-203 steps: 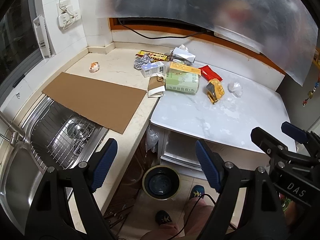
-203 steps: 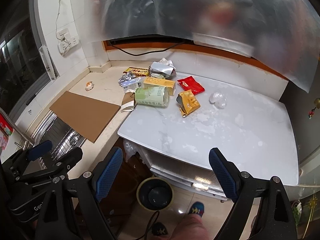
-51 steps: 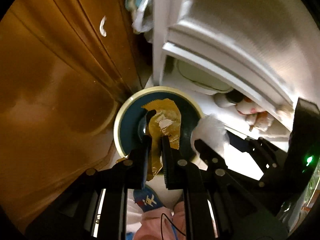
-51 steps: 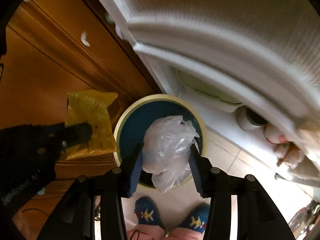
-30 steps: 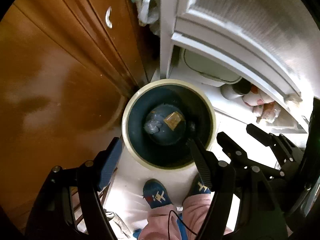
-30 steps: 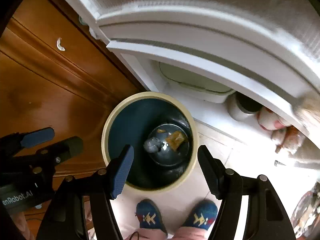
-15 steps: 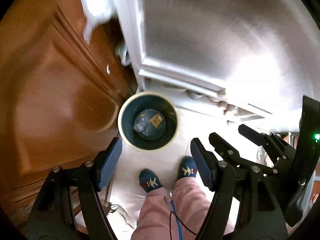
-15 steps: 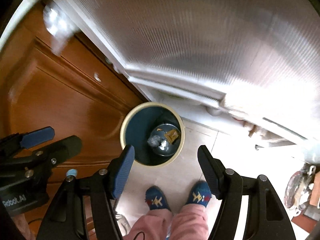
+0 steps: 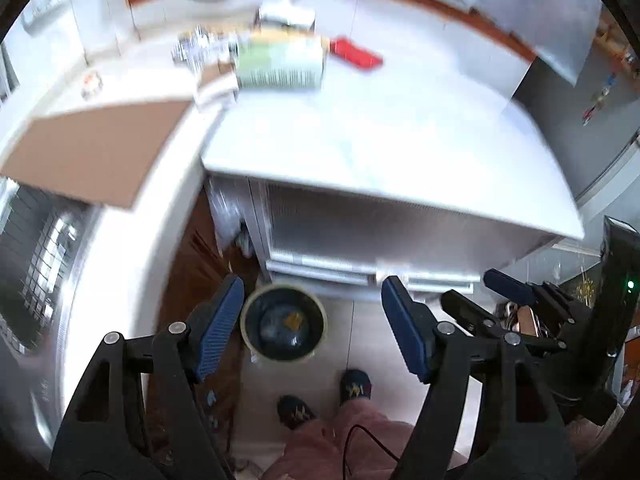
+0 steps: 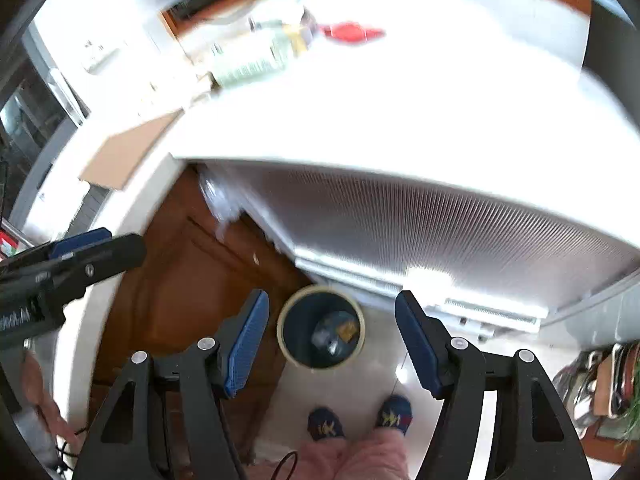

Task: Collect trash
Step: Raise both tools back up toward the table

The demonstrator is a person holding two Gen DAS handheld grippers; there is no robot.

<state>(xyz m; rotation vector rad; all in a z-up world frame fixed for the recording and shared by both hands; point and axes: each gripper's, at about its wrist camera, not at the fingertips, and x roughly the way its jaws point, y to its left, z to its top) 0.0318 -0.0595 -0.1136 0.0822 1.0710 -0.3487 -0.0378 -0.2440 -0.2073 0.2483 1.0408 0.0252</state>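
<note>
Both grippers are open and empty, high above the floor. The left gripper (image 9: pixel 312 332) and the right gripper (image 10: pixel 332 344) each frame the round cream-rimmed bin (image 9: pixel 250 334) (image 10: pixel 285 344) on the floor. A yellow wrapper (image 9: pixel 294 321) (image 10: pixel 347 330) and a clear plastic bag (image 10: pixel 322 338) lie inside the bin. On the white table (image 9: pixel 400 132) (image 10: pixel 400 100) at the back lie a green packet (image 9: pixel 280 66) (image 10: pixel 248 66), a red wrapper (image 9: pixel 358 54) (image 10: pixel 352 33) and several blurred packets (image 9: pixel 204 46).
A brown cardboard sheet (image 9: pixel 96 152) (image 10: pixel 124 152) lies on the counter over the sink (image 9: pixel 36 264) at left. Wooden cabinet doors (image 10: pixel 192 280) stand left of the bin. The person's feet (image 9: pixel 324 400) (image 10: pixel 360 416) are on the floor below it.
Both grippers opened and dropped the yellow wrapper and the plastic bag into the bin, then rose and tilted up; the tabletop and remaining trash have come into view.
</note>
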